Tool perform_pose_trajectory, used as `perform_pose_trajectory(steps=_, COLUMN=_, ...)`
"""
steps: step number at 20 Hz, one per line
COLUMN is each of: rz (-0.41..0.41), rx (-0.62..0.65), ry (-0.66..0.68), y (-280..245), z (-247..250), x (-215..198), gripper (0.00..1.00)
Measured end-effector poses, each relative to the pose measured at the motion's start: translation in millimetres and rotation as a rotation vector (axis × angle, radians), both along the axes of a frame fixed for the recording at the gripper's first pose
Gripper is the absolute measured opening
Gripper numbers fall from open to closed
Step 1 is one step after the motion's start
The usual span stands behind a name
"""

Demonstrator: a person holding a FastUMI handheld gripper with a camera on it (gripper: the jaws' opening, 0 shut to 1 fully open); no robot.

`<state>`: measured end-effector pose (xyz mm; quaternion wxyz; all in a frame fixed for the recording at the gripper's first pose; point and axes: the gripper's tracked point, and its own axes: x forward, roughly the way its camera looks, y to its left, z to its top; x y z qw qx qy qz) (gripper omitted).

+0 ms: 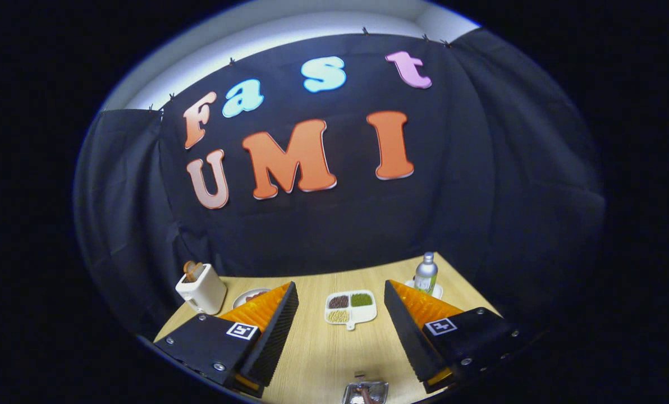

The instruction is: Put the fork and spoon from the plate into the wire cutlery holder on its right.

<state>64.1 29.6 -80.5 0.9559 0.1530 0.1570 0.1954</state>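
Tool: tool [340, 308] held above the pale wooden surface [317, 353], its two fingers spread wide with nothing between them.
Between the fingers: white three-compartment dish [350, 308] with brown, green and tan fillings, lying ahead toward the surface's far edge.
Far left corner: white toaster [202, 289] with a brown slice sticking up; just beside it a white round plate [248, 295], partly hidden by the left finger, something reddish on it.
Far right corner: silver bottle with a green label [425, 273], upright on a white saucer.
Near edge: shiny metal object [365, 392], partly cut off; what it is cannot be told.
Fork and spoon: cannot be made out.
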Motion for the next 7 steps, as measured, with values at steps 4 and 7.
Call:
perform_pose_trajectory(steps=4, rz=-0.059, rx=-0.04, ry=-0.187, y=-9.9, z=45.8, x=9.1, gripper=0.93)
perform_pose_trajectory(steps=7, rz=-0.079, rx=-0.035, ry=-0.295, y=-8.4, z=76.9, x=8.8, gripper=0.94)
